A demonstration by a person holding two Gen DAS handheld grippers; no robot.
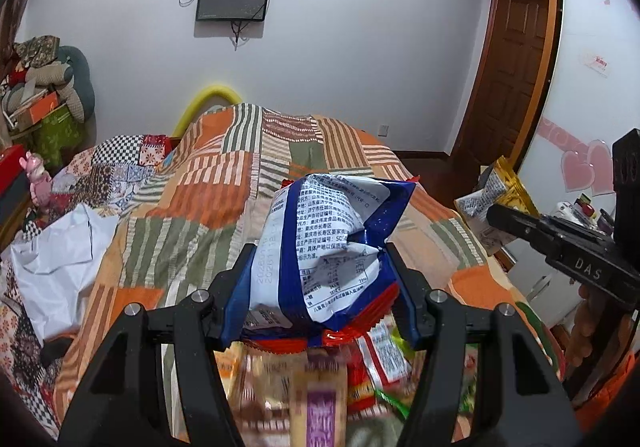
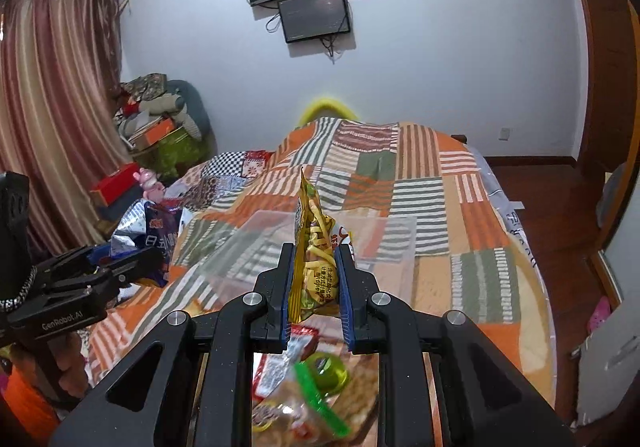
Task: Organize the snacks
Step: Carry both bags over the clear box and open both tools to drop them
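Note:
My left gripper (image 1: 318,267) is shut on a crumpled blue and white snack bag (image 1: 320,239), held above the bed; it also shows in the right wrist view (image 2: 152,235). My right gripper (image 2: 314,267) is shut on a yellow snack bag (image 2: 314,247), held upright on its edge; it also shows in the left wrist view (image 1: 494,199). A pile of mixed snack packets (image 1: 360,371) lies below both grippers, blurred, and also shows in the right wrist view (image 2: 304,379). A clear plastic container (image 2: 280,243) sits on the bed ahead of the right gripper.
The bed has an orange, green and white patchwork cover (image 1: 208,199). A white sheet (image 1: 60,255) lies at its left. Boxes and cushions (image 2: 160,119) are stacked in the far left corner. A wooden door (image 1: 516,71) and a white wardrobe (image 1: 592,59) are at the right.

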